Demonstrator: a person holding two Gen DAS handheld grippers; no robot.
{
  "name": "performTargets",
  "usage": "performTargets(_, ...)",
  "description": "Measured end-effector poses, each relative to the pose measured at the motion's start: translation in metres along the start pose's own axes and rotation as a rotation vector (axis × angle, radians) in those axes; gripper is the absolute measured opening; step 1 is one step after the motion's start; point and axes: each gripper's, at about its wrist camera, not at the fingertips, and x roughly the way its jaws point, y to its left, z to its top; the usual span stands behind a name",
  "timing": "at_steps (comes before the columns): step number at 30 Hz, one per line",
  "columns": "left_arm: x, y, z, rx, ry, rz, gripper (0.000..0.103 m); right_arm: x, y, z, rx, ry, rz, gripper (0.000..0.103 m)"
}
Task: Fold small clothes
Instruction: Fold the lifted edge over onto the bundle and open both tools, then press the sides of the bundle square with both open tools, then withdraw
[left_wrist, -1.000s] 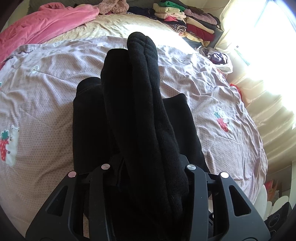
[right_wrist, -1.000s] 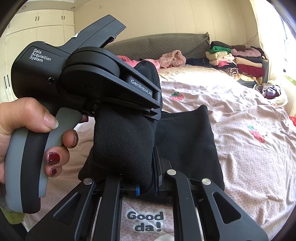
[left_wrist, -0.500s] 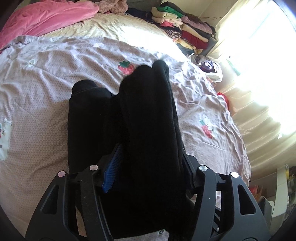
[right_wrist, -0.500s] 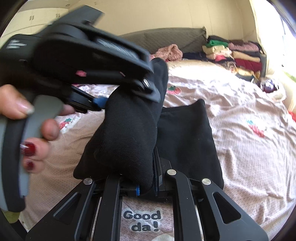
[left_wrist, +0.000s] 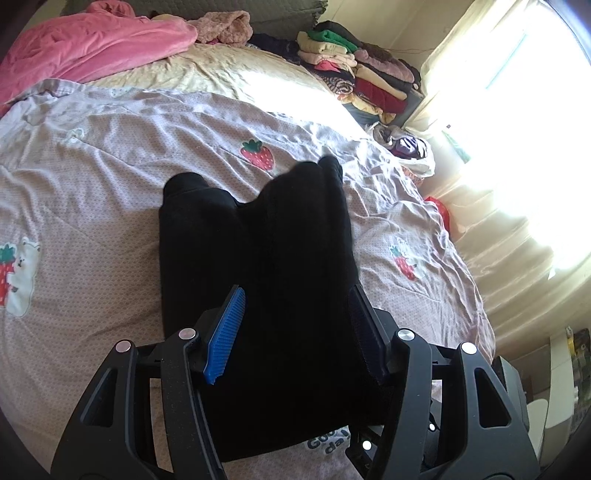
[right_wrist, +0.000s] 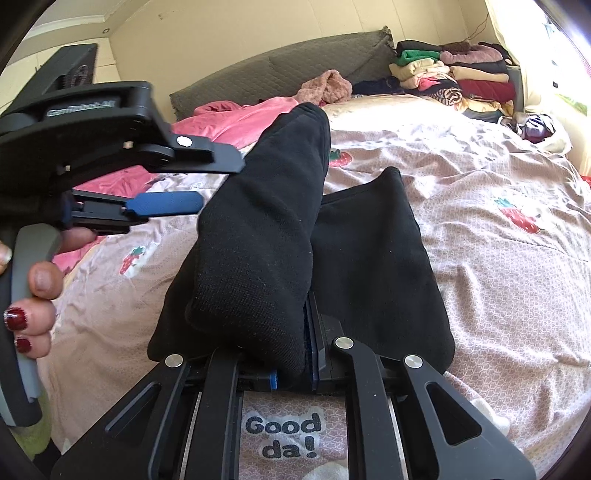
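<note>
- Right gripper (right_wrist: 291, 365) clamps a black sock (right_wrist: 266, 236), lifted over the bed (right_wrist: 498, 266).
- Left gripper (left_wrist: 295, 325) is spread open around the sock, not pinching it.
- Black cloth (right_wrist: 373, 258) lies flat beneath.

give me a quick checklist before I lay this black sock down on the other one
1. Right tongs shut on the black sock: ok.
2. Left tongs open and off the sock: ok, the blue pad stands apart from it in the right wrist view.
3. Second black sock lying flat on the bedspread: ok.
4. Held sock lined up over the flat one: not ok, it leans to the left of it.
5. Held sock's toe smooth, not bunched: cannot tell, the fabric is too dark.
</note>
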Motion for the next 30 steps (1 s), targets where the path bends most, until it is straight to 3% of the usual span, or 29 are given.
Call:
performTargets(7, 0.004, 0.019, -0.011, -0.019, 0.034, 0.068, 0.050, 0.012, -0.020, -0.006, 0.129, 0.067, 0.002, 0.018)
performTargets(9, 0.008, 0.026, -0.017, -0.023, 0.050, 0.090, 0.050, 0.008, -0.023, -0.007, 0.142, 0.068, 0.006, 0.031)
performTargets(13, 0.016, 0.042, -0.029, -0.031, 0.077, 0.132, 0.050, -0.006, -0.035, -0.007, 0.161, 0.069, 0.031, 0.039)
performTargets(18, 0.022, 0.051, -0.040, -0.026, 0.086, 0.147, 0.052, -0.034, -0.047, -0.002, 0.175, 0.038, 0.050, 0.059)
performTargets(23, 0.020, 0.045, -0.042, 0.015, 0.073, 0.169, 0.052, -0.042, -0.062, 0.027, 0.196, 0.001, 0.055, 0.070)
performTargets(30, 0.017, 0.042, -0.043, 0.034, 0.066, 0.174, 0.052, 0.010, -0.071, 0.077, 0.160, 0.115, 0.019, 0.072)
